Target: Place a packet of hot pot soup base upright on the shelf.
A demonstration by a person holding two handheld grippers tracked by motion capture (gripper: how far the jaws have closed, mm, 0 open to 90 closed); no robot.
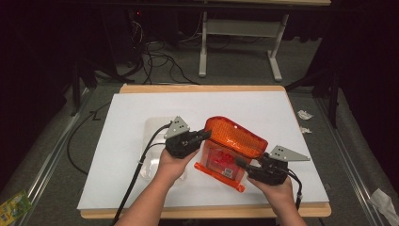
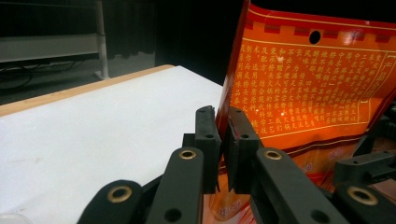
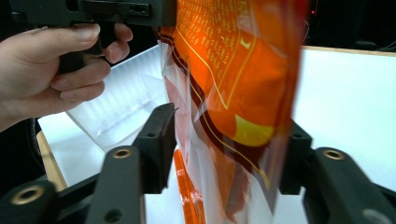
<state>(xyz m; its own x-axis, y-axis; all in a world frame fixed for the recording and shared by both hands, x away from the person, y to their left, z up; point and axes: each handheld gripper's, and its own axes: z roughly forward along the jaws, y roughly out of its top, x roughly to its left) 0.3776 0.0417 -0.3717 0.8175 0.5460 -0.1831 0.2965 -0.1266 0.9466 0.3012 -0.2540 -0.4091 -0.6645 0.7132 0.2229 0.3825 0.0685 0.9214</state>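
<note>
1. Orange pouch [image 1: 234,141] stands lifted over the white counter [image 1: 117,141], beside a clear plastic tray [image 1: 151,132].
2. Left tool [image 2: 223,122] is clenched on the pouch's side edge.
3. Right tool [image 3: 229,140] straddles the opposite lower edge, jaws apart; whether it presses the film I cannot tell.
4. Thin, glossy film looks light, floppy and slippery; the flat sealed edges seem the safest places to pinch.

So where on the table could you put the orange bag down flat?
The far strip of the white sheet, beyond the orange bag, is bare, and so is its right part toward the edge past the right claw. It is crowded in the middle and left, where the left claw, the bag and the clear plastic tray sit close together.
</note>
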